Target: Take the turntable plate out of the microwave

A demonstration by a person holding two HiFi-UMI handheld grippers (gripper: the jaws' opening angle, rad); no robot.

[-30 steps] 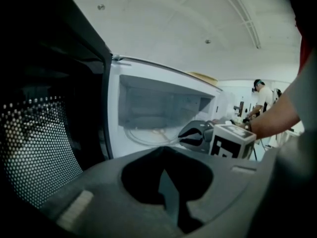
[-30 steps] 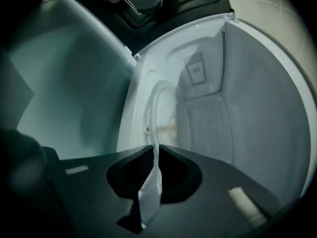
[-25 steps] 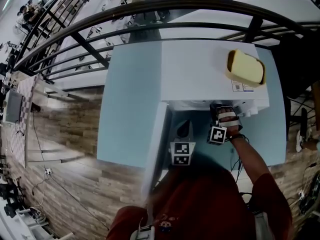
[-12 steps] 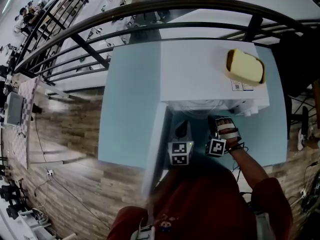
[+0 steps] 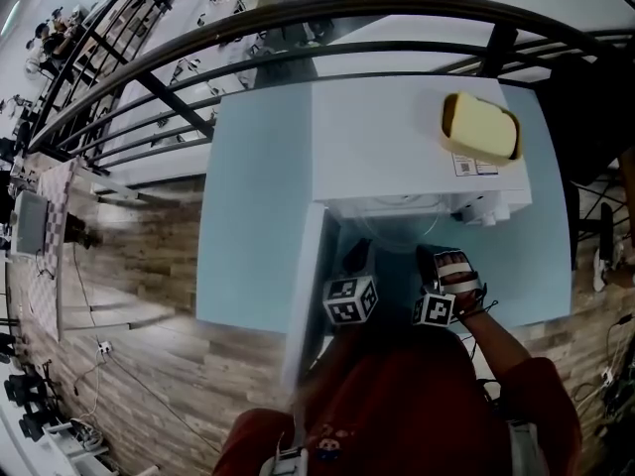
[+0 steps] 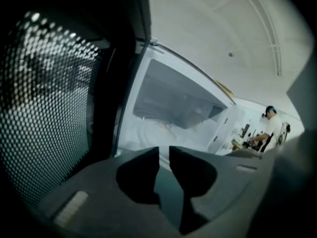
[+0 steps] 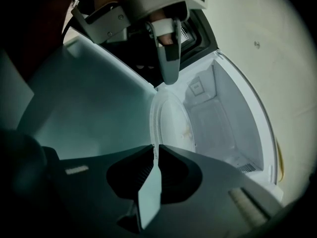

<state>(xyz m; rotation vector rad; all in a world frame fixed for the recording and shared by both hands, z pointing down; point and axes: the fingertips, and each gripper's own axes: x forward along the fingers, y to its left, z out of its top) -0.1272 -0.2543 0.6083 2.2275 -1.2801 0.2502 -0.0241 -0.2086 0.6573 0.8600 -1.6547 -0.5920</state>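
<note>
My right claw (image 7: 155, 150) is clamped on the near rim of the turntable plate (image 7: 171, 120), which is partly out of the microwave (image 7: 233, 118). I judge the pull-out is under way and next needs a steady, level draw towards me. My left claw (image 6: 164, 152) has just been opening, with nothing between its jaws. The plate's far edge is hard to make out.

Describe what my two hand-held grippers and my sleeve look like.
Both the left hand-held gripper and right hand-held gripper have dark, wedge-shaped jaws narrowing to blunt tips. The left's have just been opening, with nothing between them. Each carries a white cube with black square markers: left cube, right cube. The left one's body is pale grey. The sleeve is dark red.
</note>
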